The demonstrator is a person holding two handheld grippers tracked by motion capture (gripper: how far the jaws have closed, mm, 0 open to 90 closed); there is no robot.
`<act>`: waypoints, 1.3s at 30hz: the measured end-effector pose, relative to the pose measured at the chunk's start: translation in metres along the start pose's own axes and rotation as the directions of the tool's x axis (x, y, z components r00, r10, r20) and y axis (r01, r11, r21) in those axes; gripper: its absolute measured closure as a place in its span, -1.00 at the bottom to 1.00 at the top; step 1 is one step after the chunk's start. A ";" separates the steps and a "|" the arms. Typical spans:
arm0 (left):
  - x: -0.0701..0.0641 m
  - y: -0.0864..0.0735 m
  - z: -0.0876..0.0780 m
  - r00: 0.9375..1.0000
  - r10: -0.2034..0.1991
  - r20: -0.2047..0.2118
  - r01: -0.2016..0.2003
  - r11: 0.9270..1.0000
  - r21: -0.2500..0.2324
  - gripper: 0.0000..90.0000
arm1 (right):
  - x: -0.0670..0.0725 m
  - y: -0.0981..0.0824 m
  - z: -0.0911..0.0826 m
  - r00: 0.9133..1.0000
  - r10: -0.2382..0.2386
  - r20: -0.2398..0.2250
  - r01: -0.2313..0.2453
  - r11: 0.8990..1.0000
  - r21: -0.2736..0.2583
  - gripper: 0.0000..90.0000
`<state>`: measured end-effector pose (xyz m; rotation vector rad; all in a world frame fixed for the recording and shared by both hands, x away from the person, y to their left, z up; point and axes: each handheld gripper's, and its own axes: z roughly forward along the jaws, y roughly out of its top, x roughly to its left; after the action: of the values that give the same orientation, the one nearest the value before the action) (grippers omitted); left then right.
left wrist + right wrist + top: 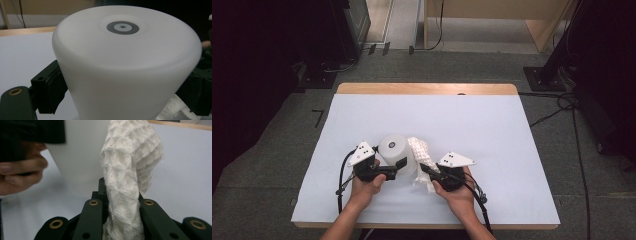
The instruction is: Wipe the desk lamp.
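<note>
Left gripper fingers clamp the white cup; right gripper fingers pinch the white cloth. Hold the cup steady and press the cloth firmly against its wall while wiping.

A white-covered table has wide bare room across its far half and along both side edges, where a hand could pass freely. Near the front edge the middle is crowded: an upturned white cup stands with a white knitted cloth touching its right side. The left gripper is clamped around the cup and the right gripper pinches the cloth, so hardly any gap lies between the two hands. Behind the cup the surface is bare.
</note>
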<state>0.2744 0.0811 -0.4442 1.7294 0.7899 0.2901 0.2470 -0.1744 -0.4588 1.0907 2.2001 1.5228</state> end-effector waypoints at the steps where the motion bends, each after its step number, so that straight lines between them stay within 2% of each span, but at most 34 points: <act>1: -0.002 -0.001 0.002 1.000 0.009 0.010 -0.009 1.000 0.007 -0.80 | 0.002 0.002 -0.001 1.000 -0.004 -0.006 0.004 1.000 -0.004 0.78; 3: -0.004 -0.001 0.004 1.000 0.011 0.023 -0.012 1.000 0.019 -0.80 | 0.003 0.004 -0.003 1.000 -0.009 -0.007 0.009 1.000 -0.016 0.78; 7: -0.006 -0.003 0.008 0.998 0.013 0.057 -0.015 0.999 0.044 -0.80 | -0.002 0.010 -0.011 0.999 0.026 -0.040 -0.028 0.998 -0.055 0.78; 12: -0.009 -0.004 0.012 0.998 0.023 0.062 -0.027 0.998 0.063 -0.80 | 0.000 0.020 -0.021 0.999 0.014 -0.039 -0.018 0.995 -0.101 0.78; 15: -0.010 -0.003 0.011 0.998 0.022 0.064 -0.026 0.998 0.053 -0.80 | 0.001 0.021 -0.022 0.999 0.006 -0.041 -0.011 0.994 -0.108 0.78; 17: -0.008 -0.002 0.009 0.998 0.022 0.056 -0.024 0.999 0.047 -0.80 | 0.000 0.019 -0.020 0.999 0.016 -0.046 -0.020 0.995 -0.097 0.78; 21: 0.000 0.003 0.002 0.999 -0.007 0.038 0.007 1.000 0.016 -0.80 | -0.001 0.007 -0.005 0.998 0.031 -0.046 -0.032 0.999 -0.019 0.78; 24: 0.003 0.006 -0.003 0.999 -0.012 0.031 0.012 1.000 0.002 -0.80 | 0.000 0.000 0.004 0.998 0.026 -0.050 -0.024 0.999 0.027 0.78; 27: 0.003 0.007 -0.003 0.999 -0.014 0.032 0.014 1.000 -0.001 -0.80 | 0.001 -0.002 0.007 0.998 0.025 -0.050 -0.024 0.999 0.035 0.78; 31: -0.002 0.004 0.003 0.999 0.003 0.043 -0.004 1.000 0.027 -0.80 | 0.000 0.003 0.000 0.999 0.024 -0.036 -0.023 1.000 0.006 0.78; 32: -0.006 0.002 0.008 0.999 0.028 0.047 -0.031 0.998 0.049 -0.80 | -0.001 0.004 -0.002 0.999 0.026 -0.032 -0.026 1.000 -0.005 0.78; 34: -0.010 0.000 0.012 0.997 0.053 0.053 -0.056 0.996 0.066 -0.80 | -0.003 0.007 -0.008 0.999 0.029 -0.021 -0.030 0.999 -0.028 0.78; 39: -0.015 -0.001 0.015 0.995 0.070 0.067 -0.075 0.994 0.077 -0.80 | -0.005 0.017 -0.021 1.000 0.029 -0.011 -0.030 0.996 -0.088 0.78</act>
<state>0.2715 0.0598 -0.4471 1.8358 0.7012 0.2535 0.2455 -0.1895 -0.4363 1.0953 2.1101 1.6250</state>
